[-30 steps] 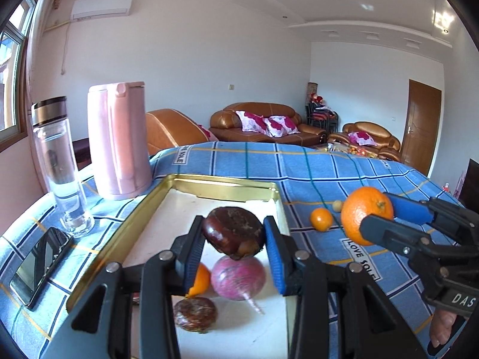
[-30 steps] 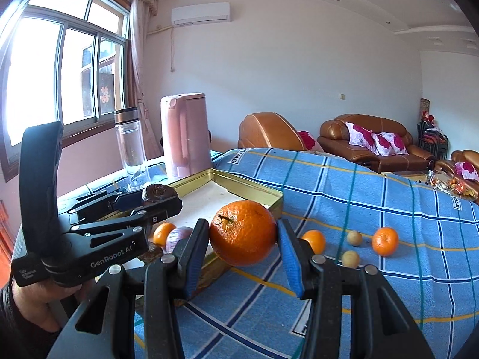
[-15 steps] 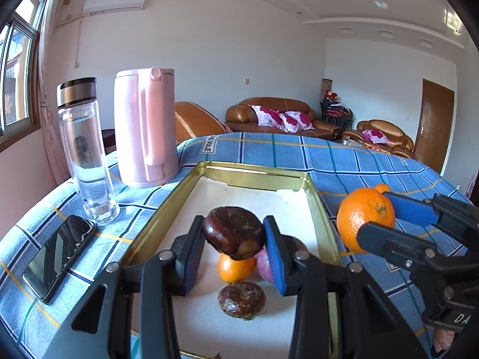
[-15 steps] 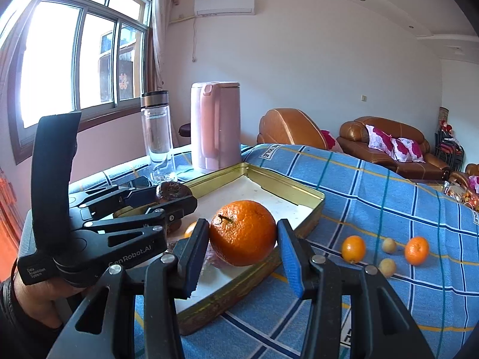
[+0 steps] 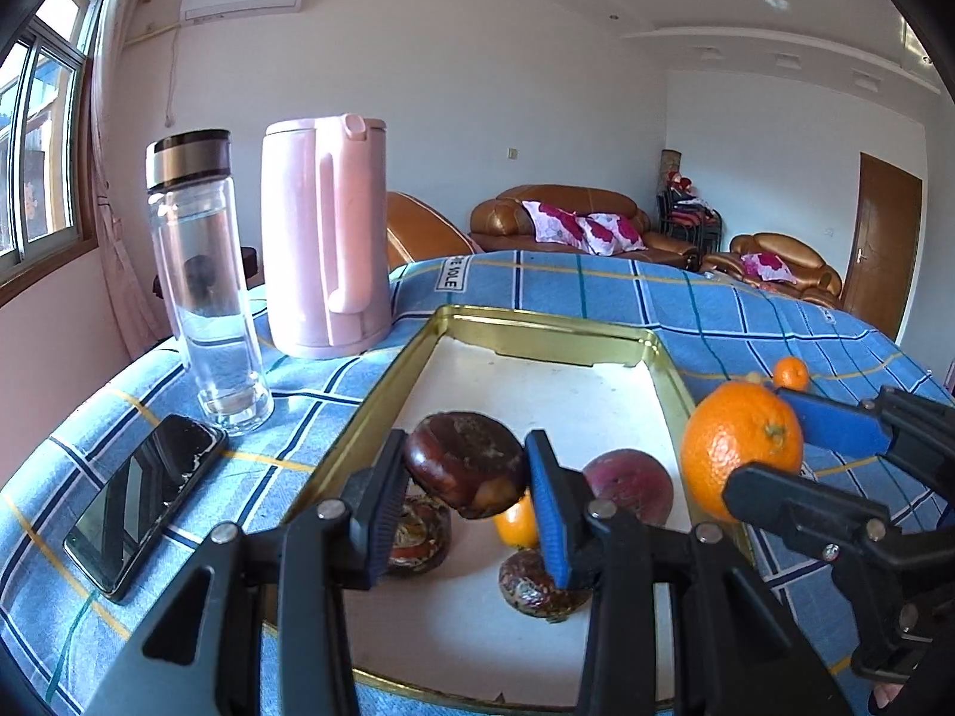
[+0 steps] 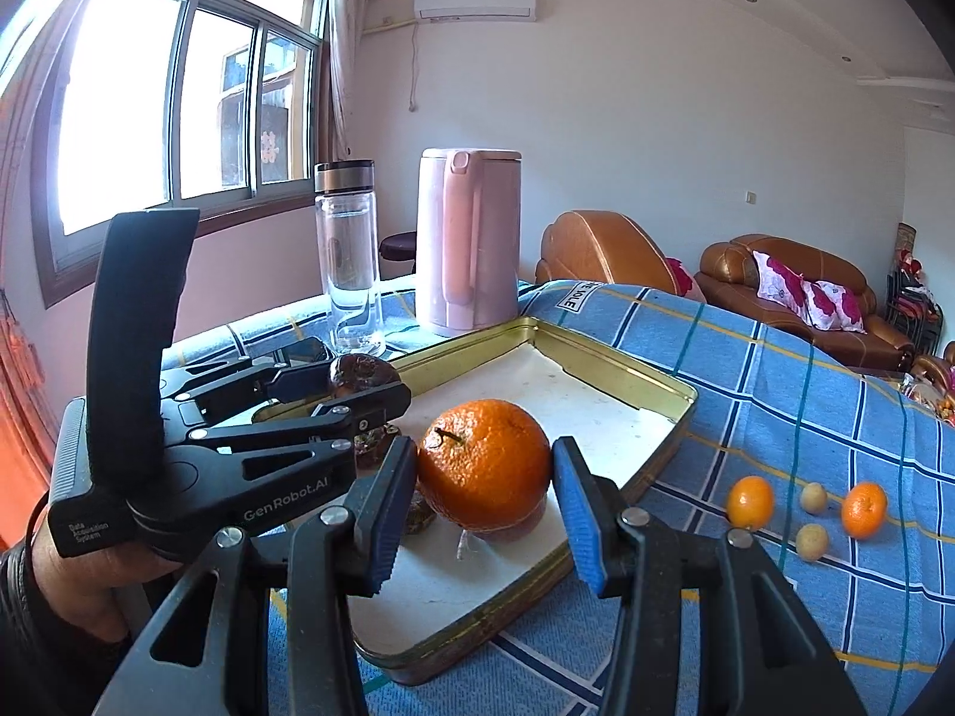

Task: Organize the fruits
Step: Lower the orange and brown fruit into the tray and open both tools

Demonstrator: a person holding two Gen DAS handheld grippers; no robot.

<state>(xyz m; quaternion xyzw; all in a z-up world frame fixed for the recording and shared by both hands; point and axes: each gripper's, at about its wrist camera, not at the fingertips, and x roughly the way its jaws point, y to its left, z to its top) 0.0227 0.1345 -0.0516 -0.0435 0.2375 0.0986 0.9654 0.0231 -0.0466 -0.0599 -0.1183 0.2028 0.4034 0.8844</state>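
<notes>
My left gripper (image 5: 468, 477) is shut on a dark brown fruit (image 5: 465, 464) and holds it above the near left part of the gold tray (image 5: 382, 400). My right gripper (image 6: 484, 486) is shut on a large orange (image 6: 484, 464) and holds it above the tray's (image 6: 656, 453) right side; the orange also shows in the left wrist view (image 5: 737, 444). In the tray lie a reddish-purple fruit (image 5: 630, 484), a small orange (image 5: 518, 528) and two dark brown fruits (image 5: 421, 534). Loose on the blue cloth lie two small oranges (image 6: 749, 502) and two small beige fruits (image 6: 813, 540).
A pink kettle (image 5: 325, 235) and a clear water bottle (image 5: 206, 280) stand left of the tray's far end. A black phone (image 5: 143, 498) lies on the cloth at the near left. The blue checked cloth (image 6: 806, 394) covers the table.
Both grippers have moved left with their fruits, closer to the kettle and bottle. The large orange has gone from above the cloth to above the tray's right side.
</notes>
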